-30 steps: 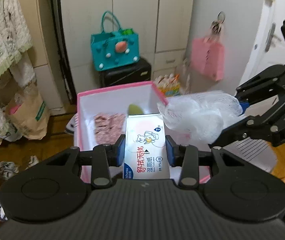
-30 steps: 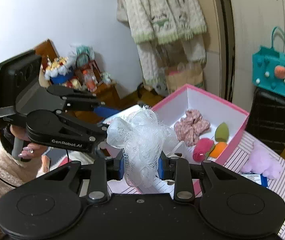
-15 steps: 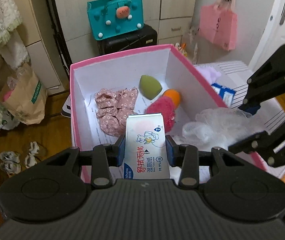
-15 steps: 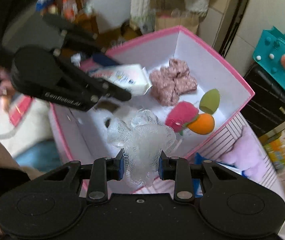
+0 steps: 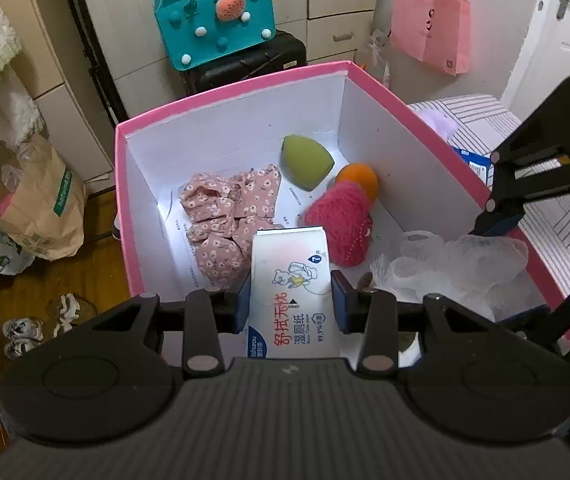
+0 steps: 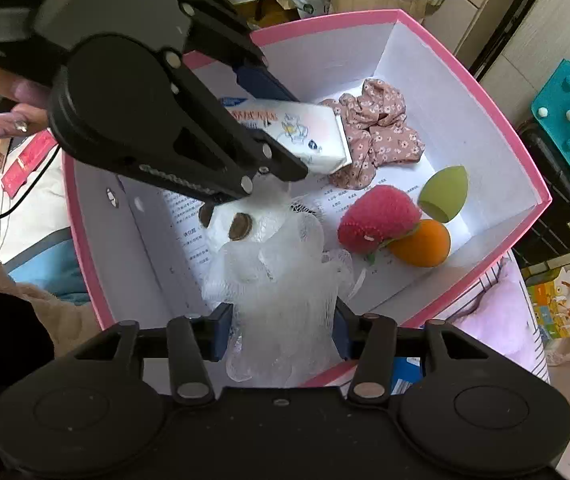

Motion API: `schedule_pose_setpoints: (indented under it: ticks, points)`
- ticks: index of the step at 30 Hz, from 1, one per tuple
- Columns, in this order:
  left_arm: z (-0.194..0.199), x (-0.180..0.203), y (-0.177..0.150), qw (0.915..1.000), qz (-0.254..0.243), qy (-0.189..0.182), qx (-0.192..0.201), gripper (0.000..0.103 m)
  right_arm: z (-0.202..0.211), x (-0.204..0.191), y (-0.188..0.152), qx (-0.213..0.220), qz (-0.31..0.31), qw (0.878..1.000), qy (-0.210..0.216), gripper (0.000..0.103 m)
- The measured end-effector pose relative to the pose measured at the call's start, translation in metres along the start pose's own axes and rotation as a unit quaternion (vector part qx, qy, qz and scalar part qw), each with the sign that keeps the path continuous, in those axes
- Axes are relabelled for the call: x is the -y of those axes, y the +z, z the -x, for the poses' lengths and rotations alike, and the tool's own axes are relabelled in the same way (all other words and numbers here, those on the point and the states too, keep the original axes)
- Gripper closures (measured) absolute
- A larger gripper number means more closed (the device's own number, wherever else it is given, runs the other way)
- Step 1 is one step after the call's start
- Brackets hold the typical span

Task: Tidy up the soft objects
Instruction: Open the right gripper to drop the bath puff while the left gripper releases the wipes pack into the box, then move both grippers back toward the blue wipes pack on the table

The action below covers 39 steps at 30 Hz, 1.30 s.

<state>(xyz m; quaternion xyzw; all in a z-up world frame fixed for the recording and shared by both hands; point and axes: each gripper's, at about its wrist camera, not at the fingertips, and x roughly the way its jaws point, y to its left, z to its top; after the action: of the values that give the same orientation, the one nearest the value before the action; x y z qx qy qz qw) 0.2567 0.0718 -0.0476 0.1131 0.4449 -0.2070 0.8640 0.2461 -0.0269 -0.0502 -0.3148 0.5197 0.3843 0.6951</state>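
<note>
While in gripper [image 5: 291, 305], wipes [image 5: 289, 258] above box [image 5: 229, 89]

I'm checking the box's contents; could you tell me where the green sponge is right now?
In the left wrist view the green sponge lies on the pink box floor near the far wall, between the floral scrunchie and the orange sponge.

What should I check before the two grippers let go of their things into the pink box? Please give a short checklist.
1. Wet wipes pack over the pink box: ok.
2. Left gripper jaws shut on the pack: ok.
3. White mesh sponge inside the box: ok.
4. Right gripper jaws just opening, sponge between them; fully released: cannot tell.
5. Free floor under the pack: cannot tell; floral scrunchie and red plush strawberry lie close.
</note>
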Motion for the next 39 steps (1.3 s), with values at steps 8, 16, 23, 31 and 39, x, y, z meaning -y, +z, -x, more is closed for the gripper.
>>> schedule_pose_setpoints:
  ticks: [8, 16, 23, 31, 39]
  points:
    - [-0.006, 0.001, -0.001, 1.0000, -0.005, -0.002, 0.002, 0.064, 0.018, -0.002, -0.002, 0.034, 0.008, 0.999, -0.019, 0.038]
    - [-0.002, 0.002, -0.004, 1.0000, -0.007, -0.001, 0.005, 0.064, 0.023, 0.002, -0.005, 0.063, -0.014, 0.998, 0.009, 0.088]
    - [-0.003, 0.006, -0.001, 1.0000, -0.005, -0.003, 0.006, 0.064, -0.018, -0.005, 0.000, 0.026, 0.002, 1.000, -0.018, 0.090]
    - [-0.004, 0.011, 0.003, 0.9997, -0.008, 0.016, 0.015, 0.061, -0.014, -0.015, -0.003, 0.031, 0.017, 0.998, -0.050, 0.072]
    - [0.026, 0.013, 0.001, 0.9991, -0.005, 0.020, 0.037, 0.059, 0.035, -0.009, -0.026, 0.109, -0.024, 0.994, -0.023, 0.056]
